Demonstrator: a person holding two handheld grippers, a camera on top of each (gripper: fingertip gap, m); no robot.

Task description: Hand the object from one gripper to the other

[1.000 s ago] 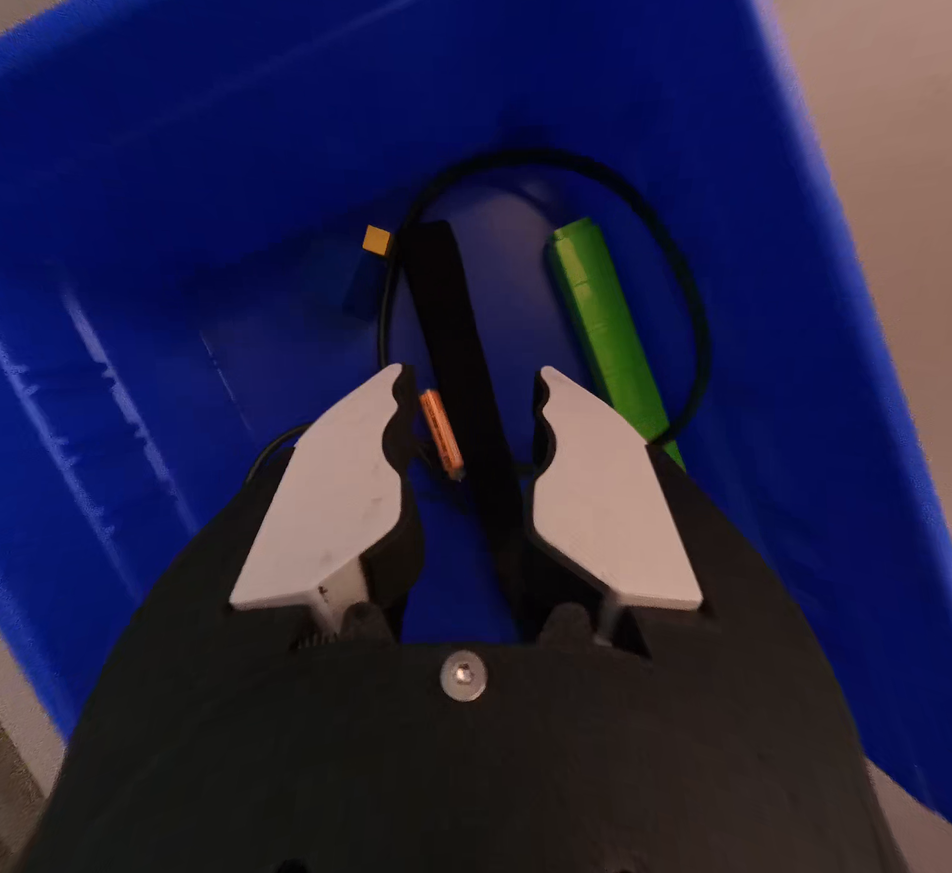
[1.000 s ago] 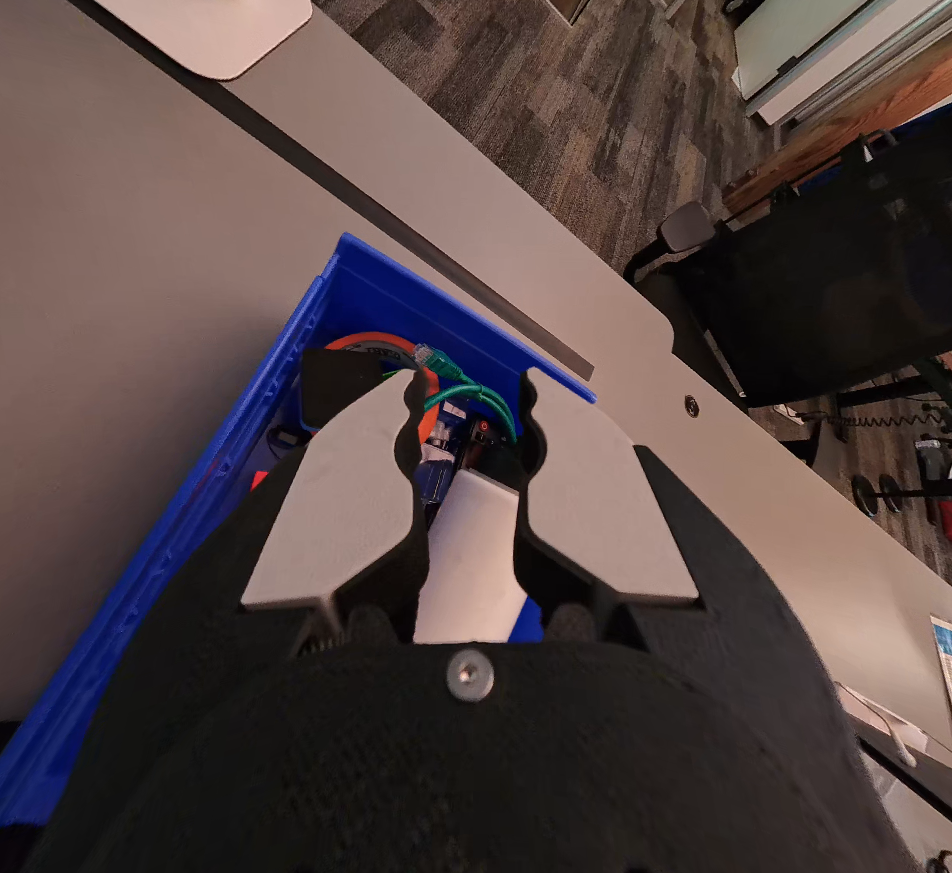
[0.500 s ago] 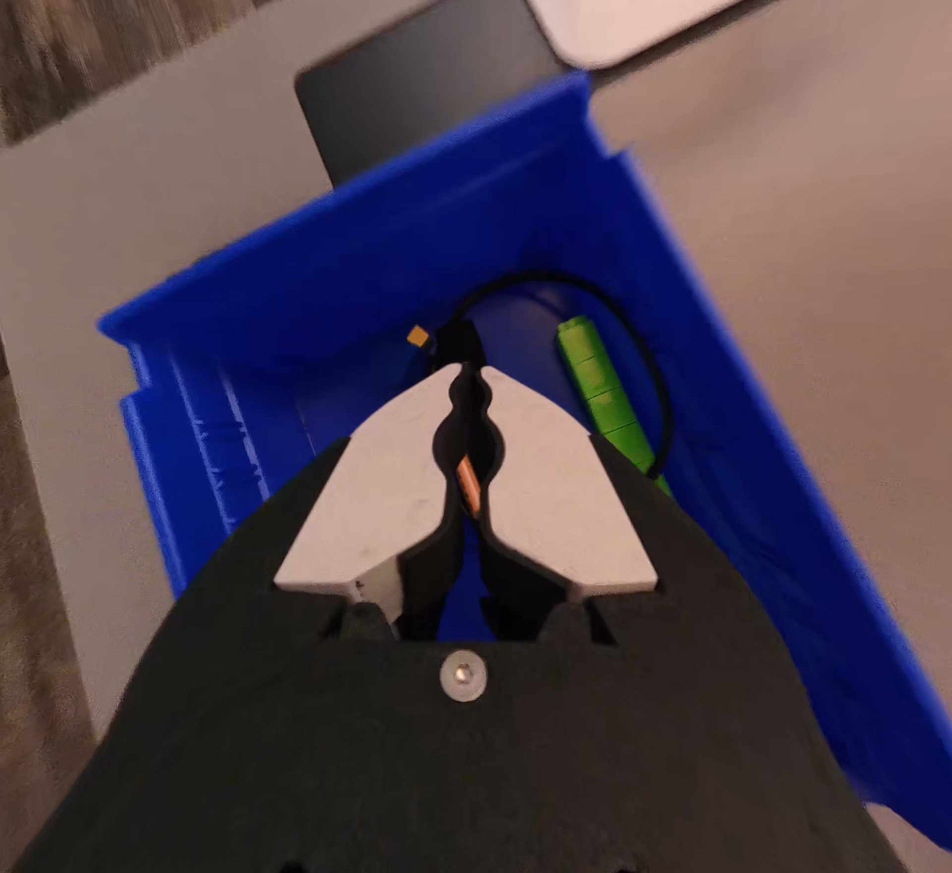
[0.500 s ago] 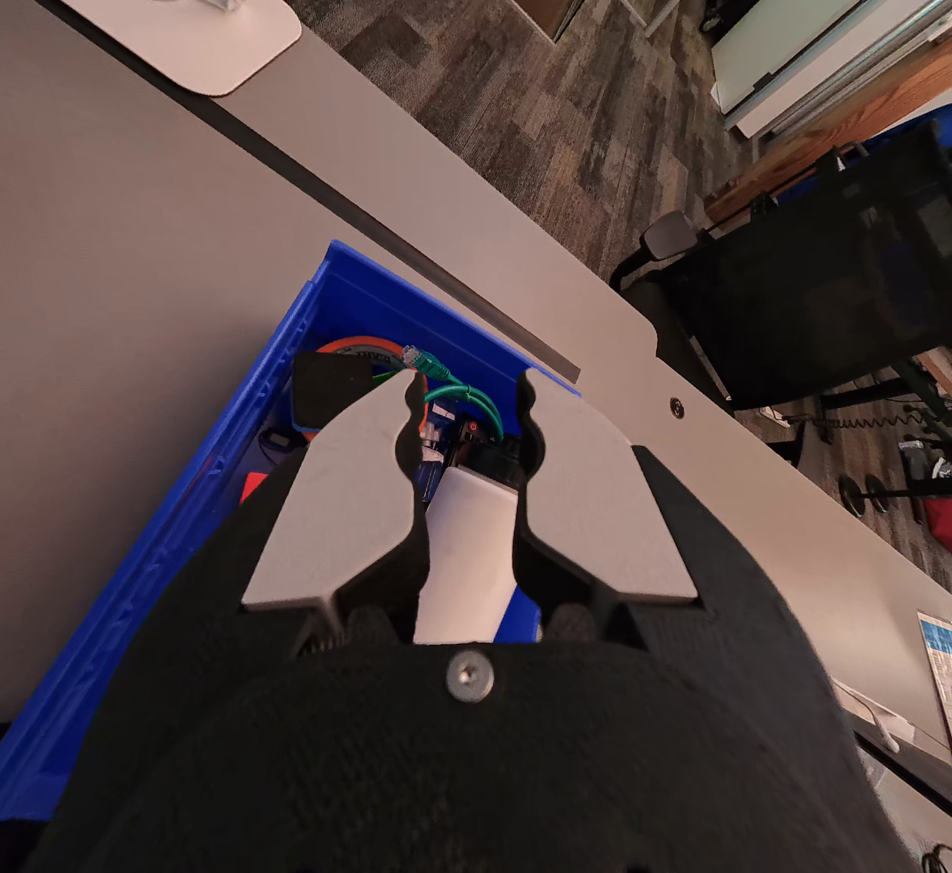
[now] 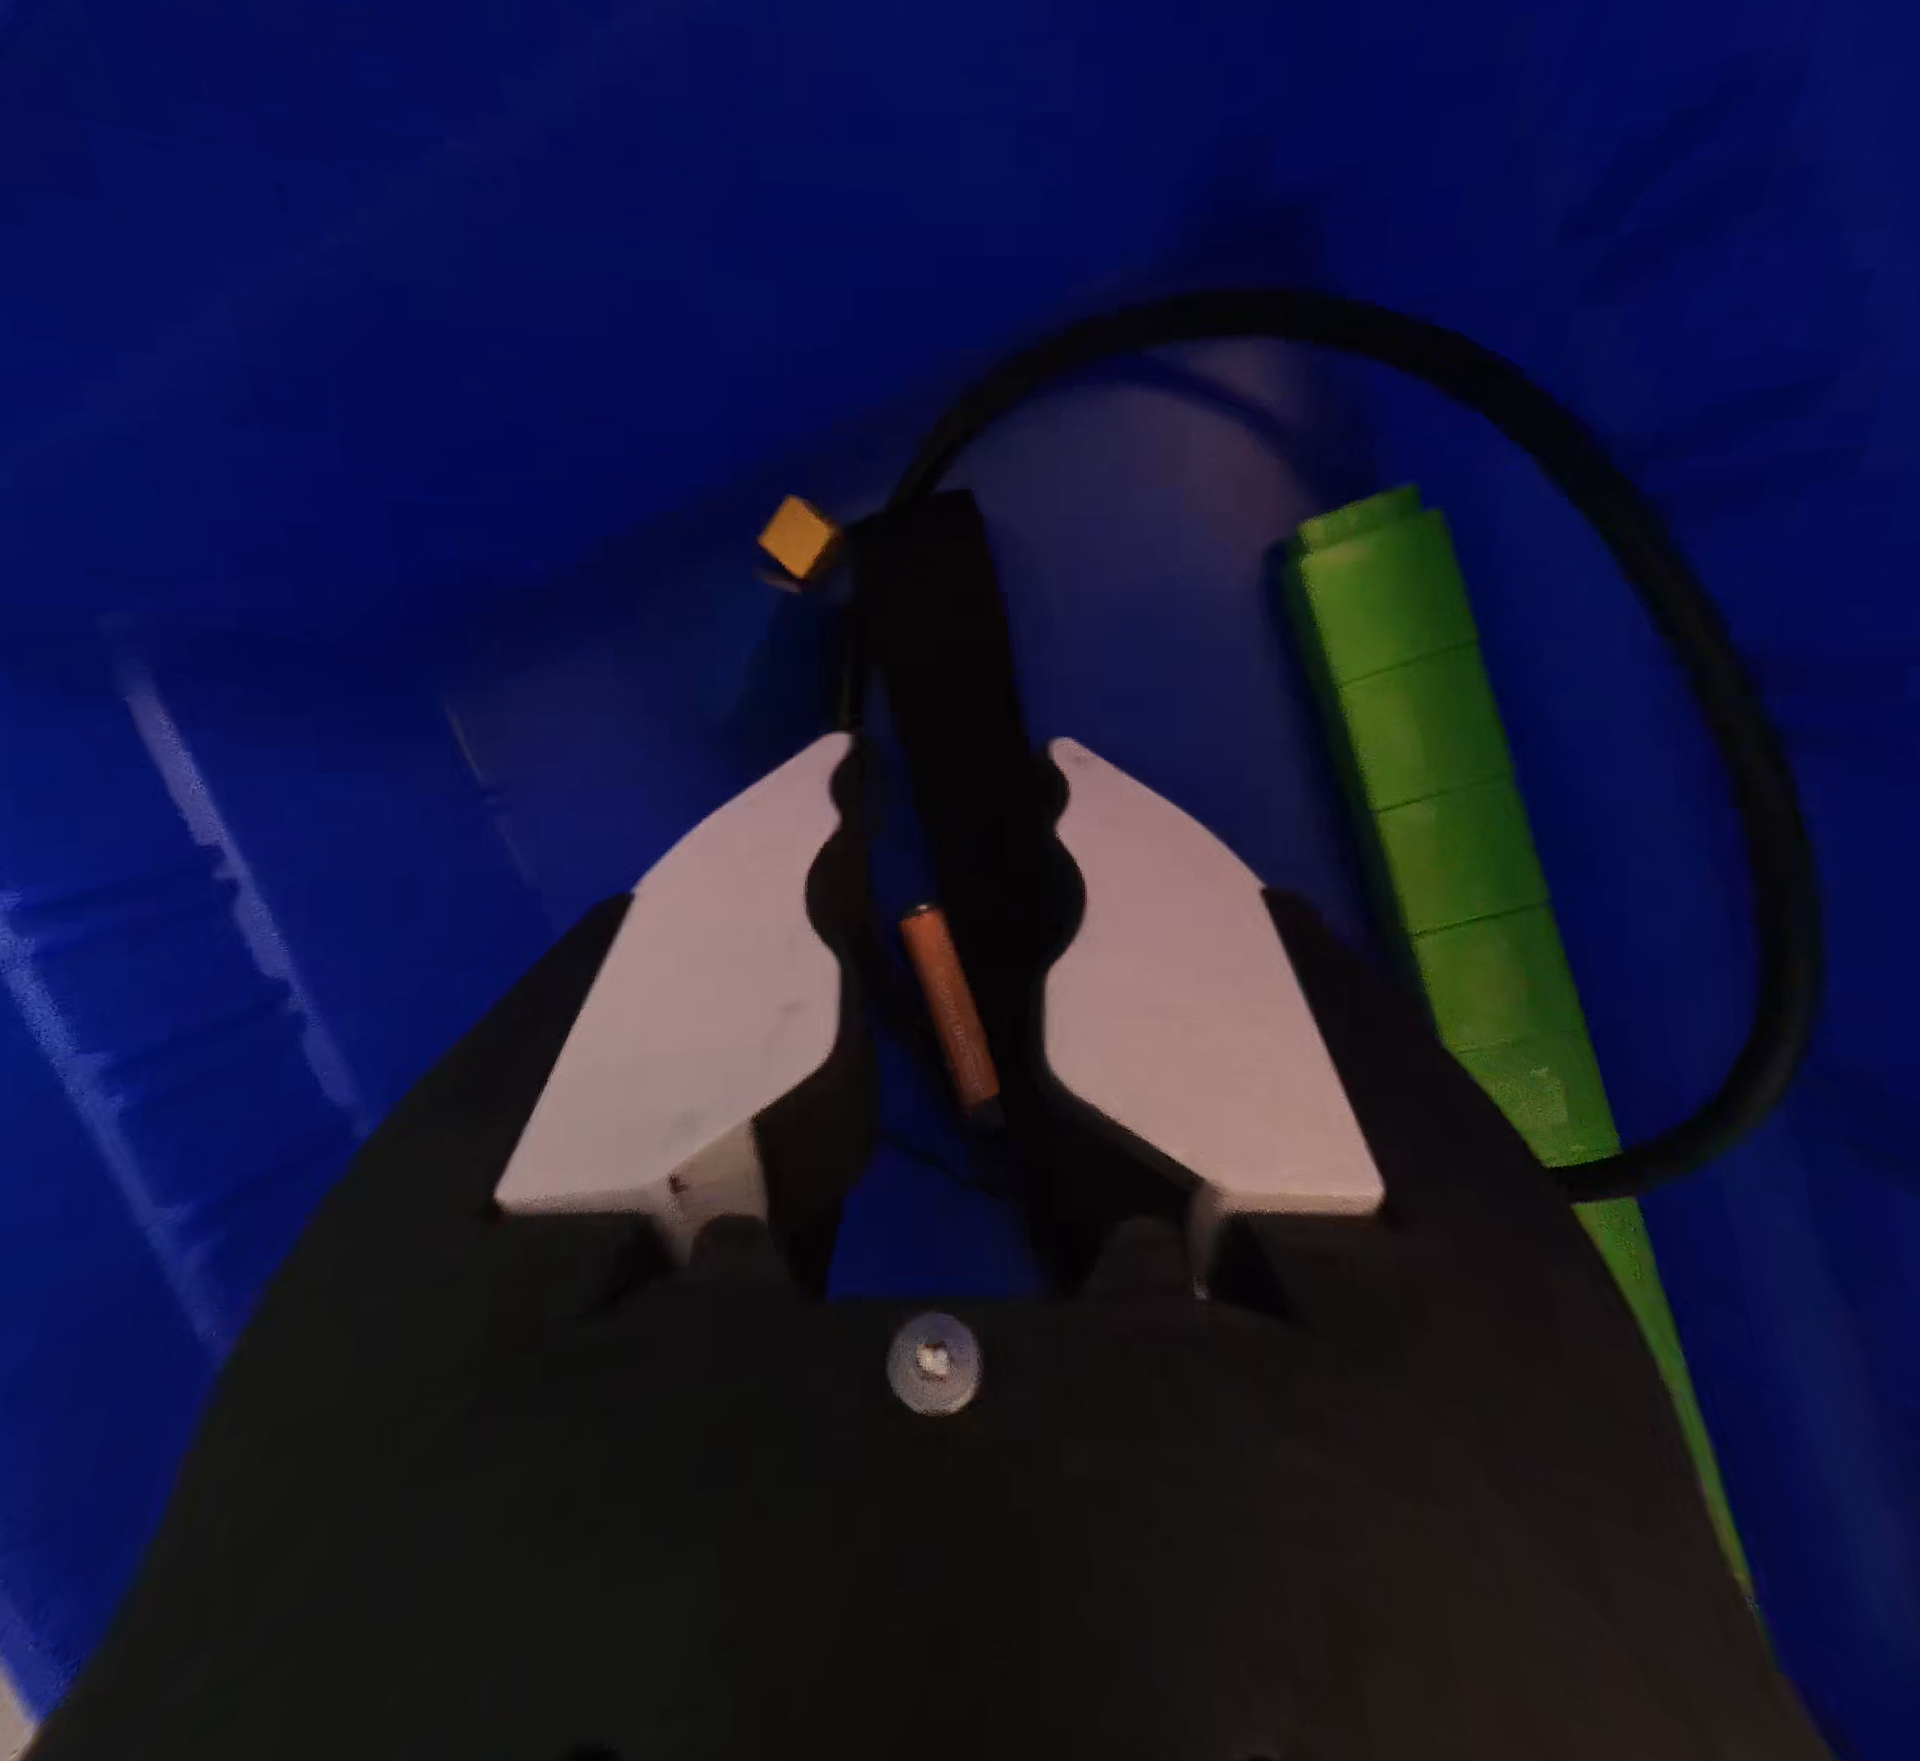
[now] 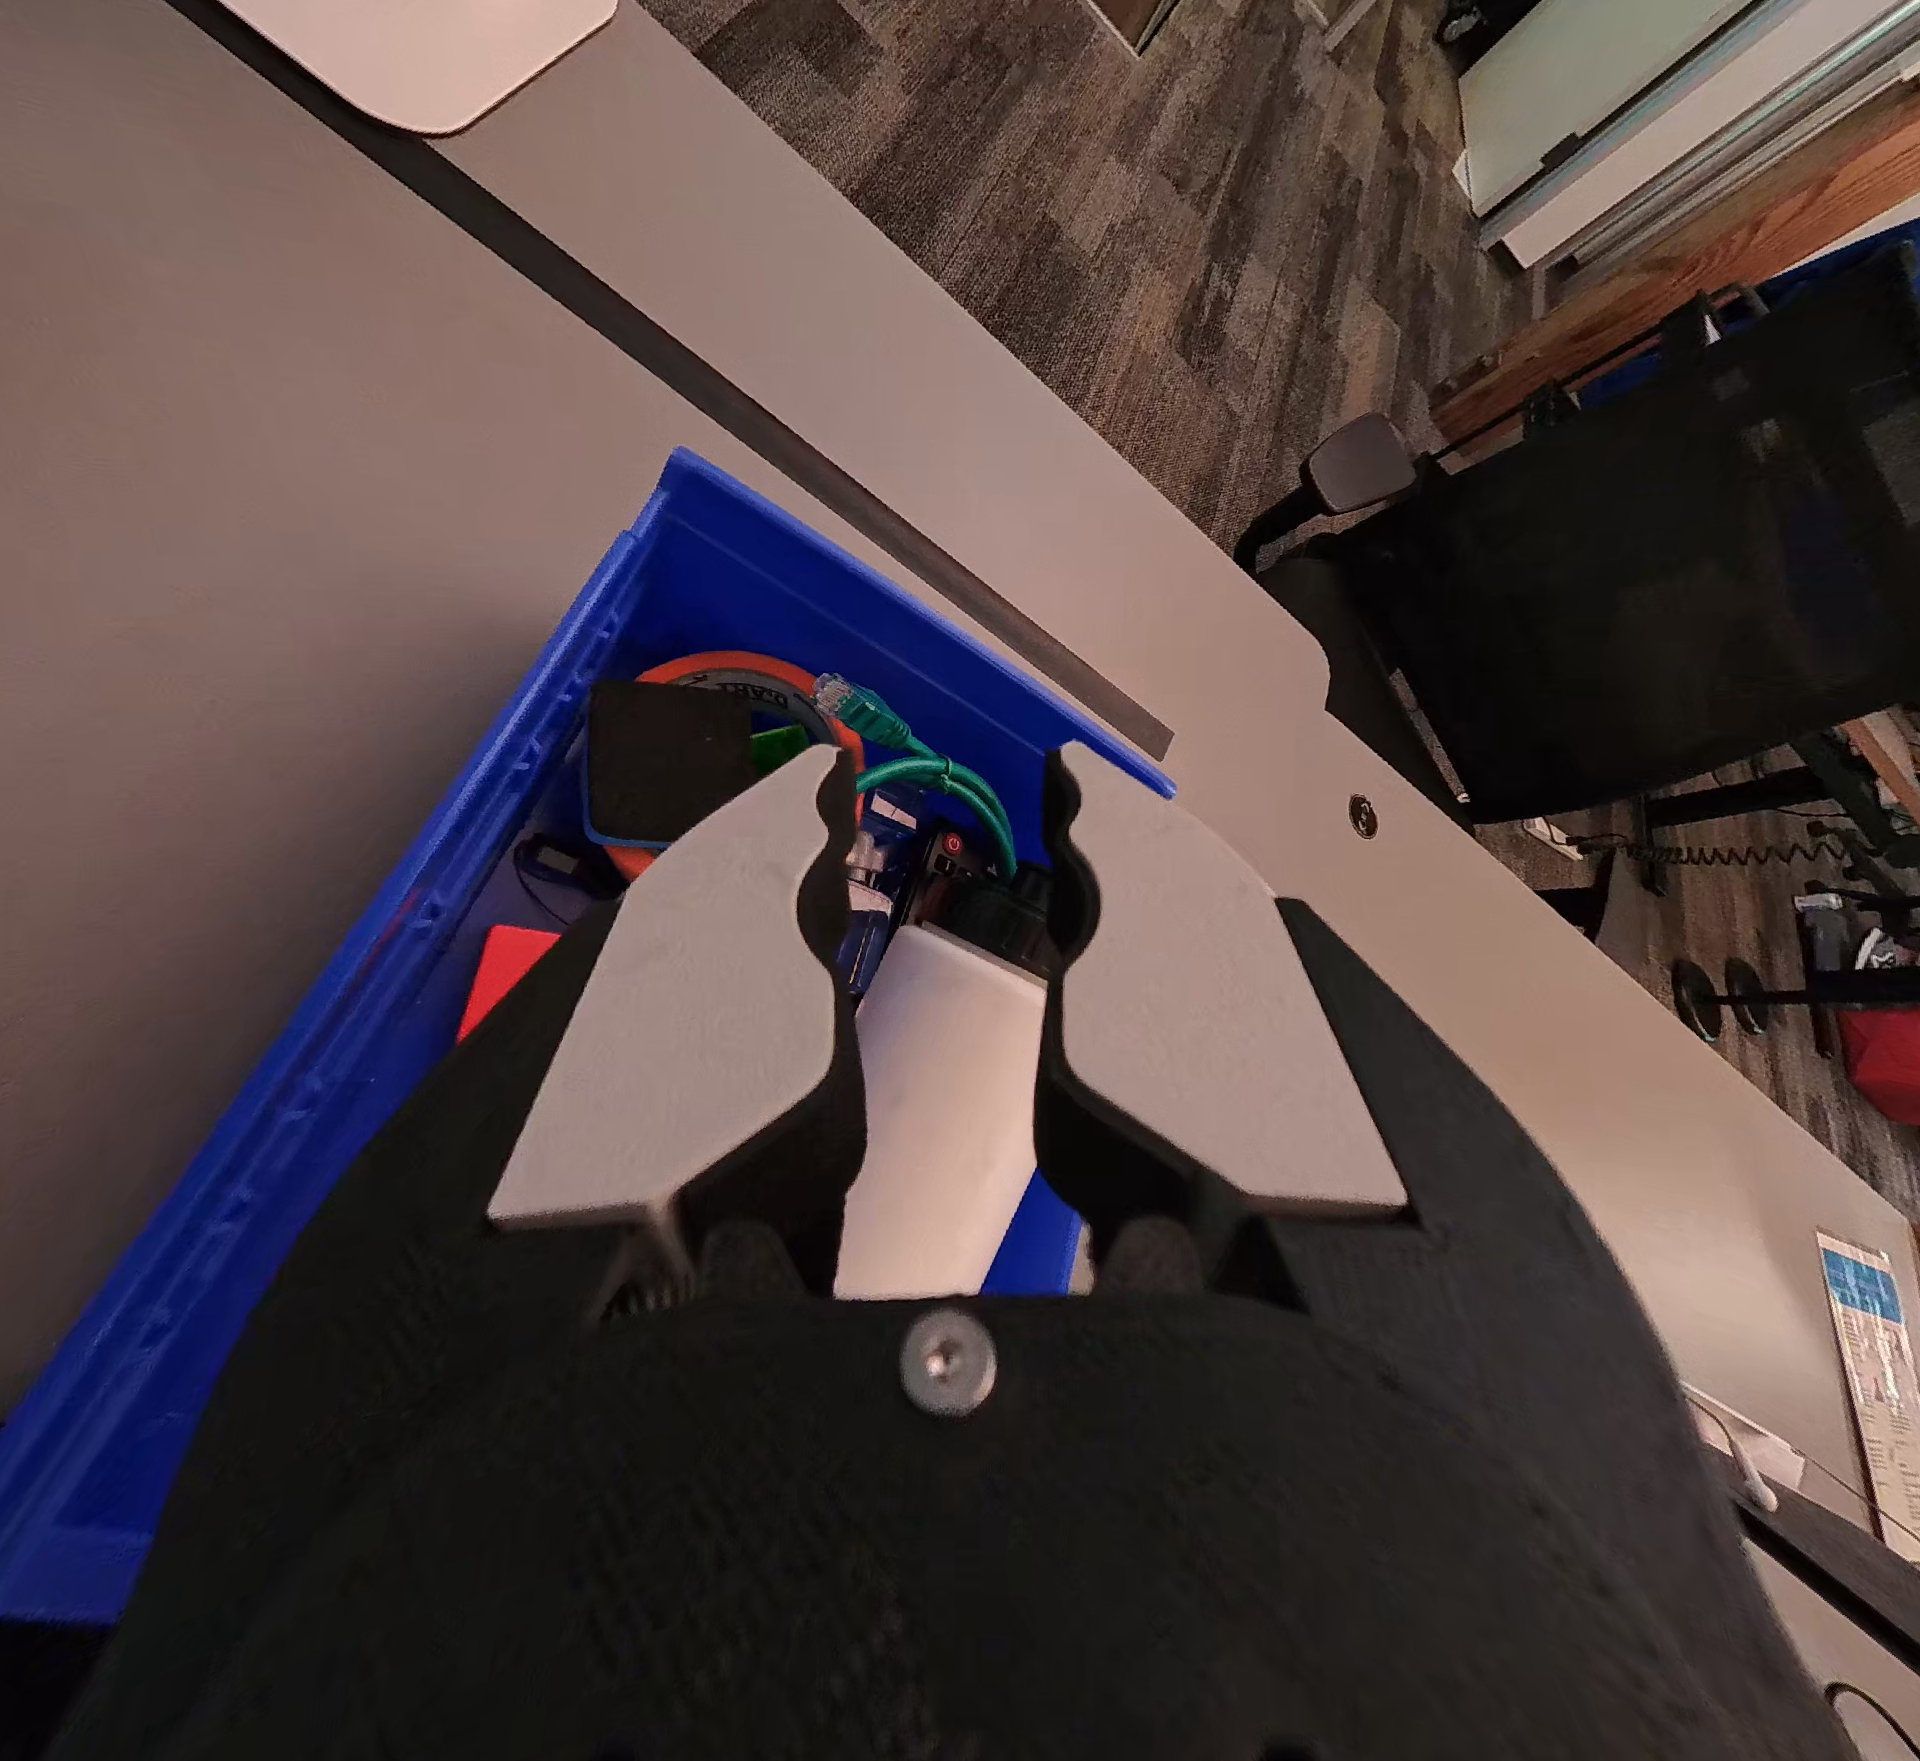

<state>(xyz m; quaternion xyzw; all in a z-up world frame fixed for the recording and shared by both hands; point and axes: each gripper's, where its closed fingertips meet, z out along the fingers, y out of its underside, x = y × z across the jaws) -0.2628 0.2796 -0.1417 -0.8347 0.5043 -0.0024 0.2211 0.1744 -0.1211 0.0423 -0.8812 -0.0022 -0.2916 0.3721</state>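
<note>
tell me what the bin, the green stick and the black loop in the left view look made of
Bin: looks like hard moulded plastic, glossy blue, with ribbed walls that catch light. Green stick: probably plastic, matte, built of stacked segments with visible seams. Black loop: likely a rubber-jacketed cable, smooth, holding a springy curve.

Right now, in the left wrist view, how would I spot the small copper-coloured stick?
Look inside the blue bin, between the open left gripper and its base. The copper-coloured stick lies beside a black strap, far shorter and thinner than the green cylinder.
</note>
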